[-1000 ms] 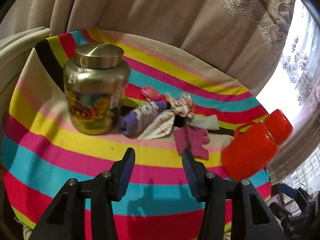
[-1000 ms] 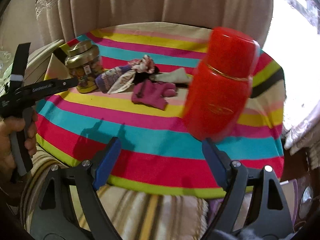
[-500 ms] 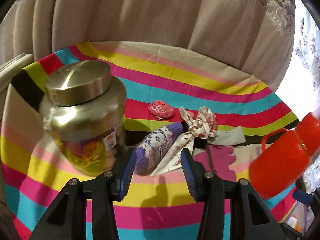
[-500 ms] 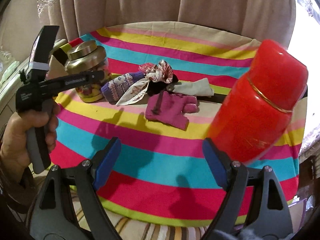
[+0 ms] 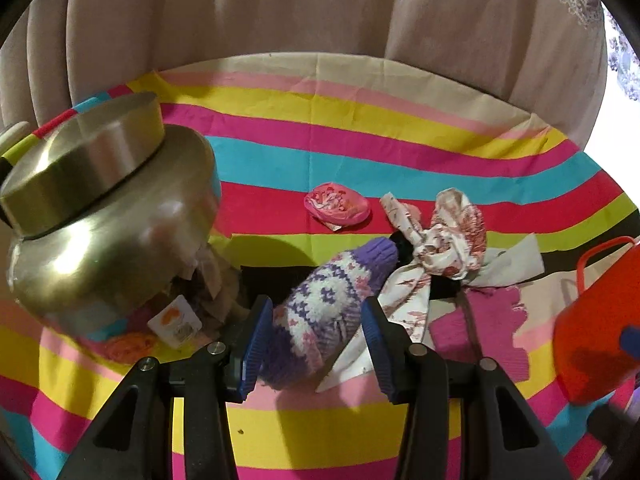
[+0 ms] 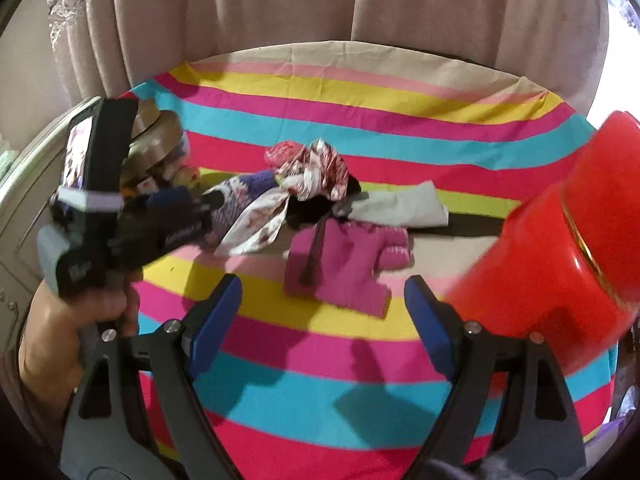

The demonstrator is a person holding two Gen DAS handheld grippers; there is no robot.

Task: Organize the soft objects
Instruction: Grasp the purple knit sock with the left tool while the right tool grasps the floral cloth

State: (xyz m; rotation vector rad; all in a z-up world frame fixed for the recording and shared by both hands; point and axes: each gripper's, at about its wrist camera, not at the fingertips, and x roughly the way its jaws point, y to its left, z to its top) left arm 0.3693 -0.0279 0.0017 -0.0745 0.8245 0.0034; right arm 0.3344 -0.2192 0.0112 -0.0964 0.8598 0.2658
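Observation:
A heap of soft things lies mid-table. It holds a purple knit sock, a knotted floral cloth, a magenta glove, a pale grey cloth and a small pink pouch. My left gripper is open and straddles the near end of the purple sock, its blue pads beside the knit without squeezing it. My right gripper stands wide open just short of the magenta glove, nothing between its fingers. The right wrist view also shows the floral cloth.
A gold-lidded jar stands close on the left of the sock. A red flask stands at the right, near my right finger. The striped tablecloth covers a round table, with curtains behind. A hand holds the left tool.
Both grippers have moved forward over the table. The left one dropped towards the heap and now has the purple sock between its fingers. Neither jaw width has changed.

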